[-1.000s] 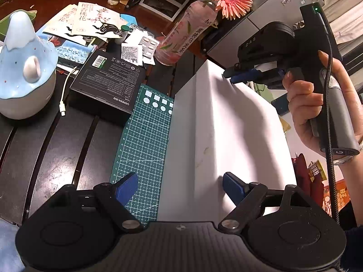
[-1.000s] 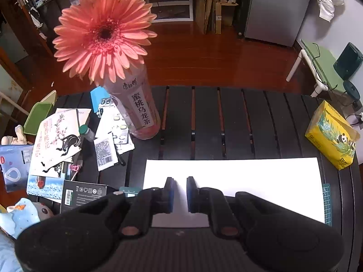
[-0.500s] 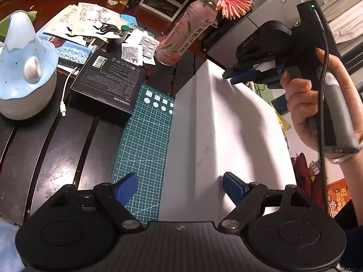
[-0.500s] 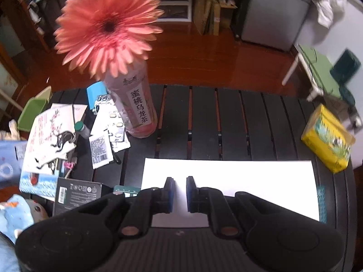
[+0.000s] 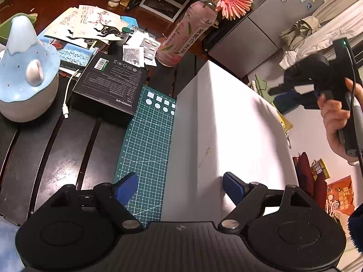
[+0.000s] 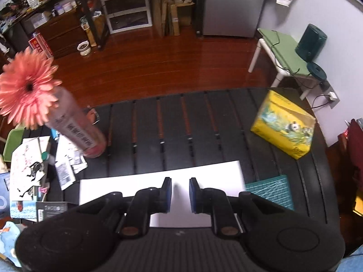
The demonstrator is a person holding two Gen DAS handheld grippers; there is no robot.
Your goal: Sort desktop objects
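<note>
A large white sheet of paper [image 5: 229, 131] lies partly on a green cutting mat [image 5: 145, 140], its right part curved up off the table. My left gripper [image 5: 179, 187] is open, its fingers either side of the sheet's near left edge. My right gripper [image 6: 179, 191] is open and empty above the sheet [image 6: 158, 179]; in the left wrist view it [image 5: 292, 90] is held in the air to the right of the sheet, clear of it.
A pink bottle with a gerbera [image 5: 183, 38] stands at the back. A black box [image 5: 109, 83], blue-white ceramic pot [image 5: 25, 72], white cable, pill packs and printed papers [image 5: 90, 25] crowd the left. A yellow tissue pack [image 6: 283, 127] sits at the table's right.
My right gripper has opened, let go of the paper's far edge and pulled back to the right and up. The left gripper has not moved.
</note>
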